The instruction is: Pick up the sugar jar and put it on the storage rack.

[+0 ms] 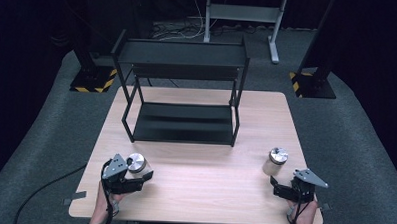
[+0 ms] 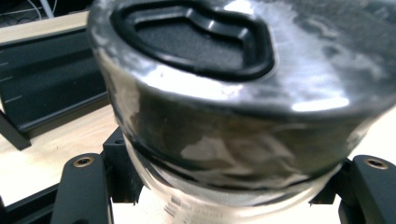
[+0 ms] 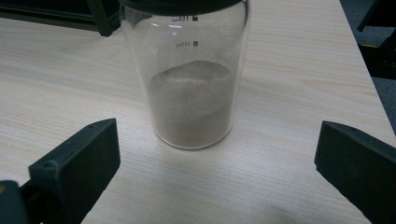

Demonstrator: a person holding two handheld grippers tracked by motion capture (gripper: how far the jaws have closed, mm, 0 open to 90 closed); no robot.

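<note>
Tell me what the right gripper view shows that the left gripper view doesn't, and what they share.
Right gripper view alone: a clear glass jar part-filled with brownish powder, standing on the table with printed volume marks near its top, ahead of the right gripper, whose black jaws stand wide apart and clear of it.

Left gripper view alone: a shiny silver lid with a black inset, close up on another glass jar between the left gripper's jaws.

Both: the light wooden table and part of the black metal shelf rack.

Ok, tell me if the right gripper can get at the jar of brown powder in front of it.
Probably yes: the right gripper is open, and the jar stands upright on the table just ahead of it, with bare wood between.
</note>
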